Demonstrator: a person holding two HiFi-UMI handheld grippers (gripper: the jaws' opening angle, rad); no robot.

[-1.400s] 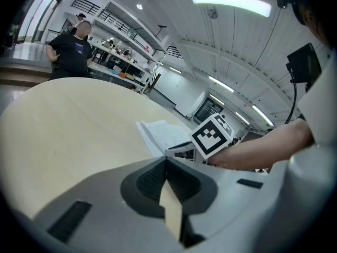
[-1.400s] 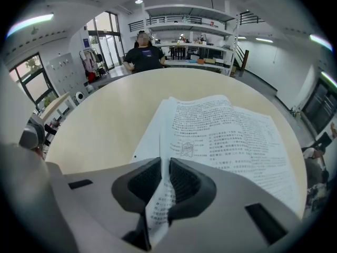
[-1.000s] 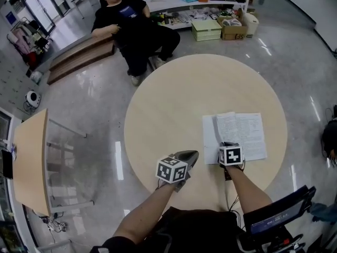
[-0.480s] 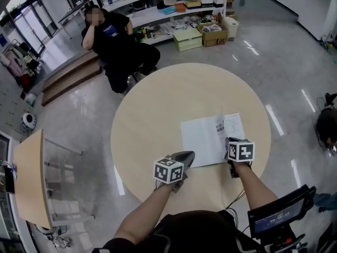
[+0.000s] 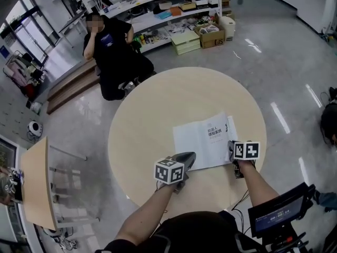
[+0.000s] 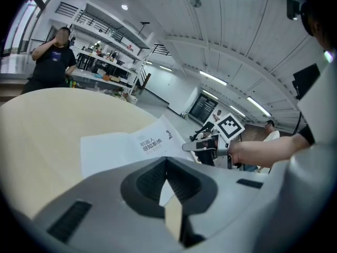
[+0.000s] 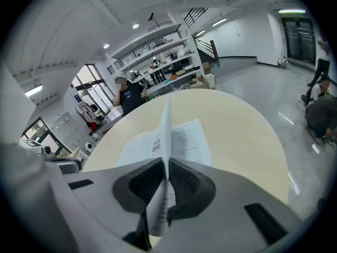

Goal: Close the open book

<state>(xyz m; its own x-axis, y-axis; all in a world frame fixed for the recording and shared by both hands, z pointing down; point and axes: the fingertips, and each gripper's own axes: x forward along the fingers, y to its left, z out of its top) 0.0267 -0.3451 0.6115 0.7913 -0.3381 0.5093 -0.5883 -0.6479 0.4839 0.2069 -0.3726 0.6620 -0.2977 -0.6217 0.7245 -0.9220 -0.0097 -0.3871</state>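
A white book [image 5: 202, 141] lies on the round wooden table [image 5: 158, 104], a white face with a printed title turned up. My right gripper [image 5: 231, 148] is at its near right edge. In the right gripper view a leaf [image 7: 167, 121] stands on edge between the jaws of that gripper [image 7: 167, 165], with the title face [image 7: 150, 144] to its left and a printed page [image 7: 189, 141] to its right. Those jaws are opening, though the pads still press the leaf. My left gripper [image 5: 189, 157] is shut and empty by the book's near left corner [image 6: 126, 144].
A person in black [image 5: 108, 46] sits on the floor beyond the table, in front of shelves with boxes [image 5: 184, 36]. A wooden desk [image 5: 34, 183] stands at the left, and a screen [image 5: 276, 212] at the lower right.
The leaf in my right gripper has swung up and over to the left, so the printed spread is mostly covered by the title face. Both grippers have shifted along the near edge.
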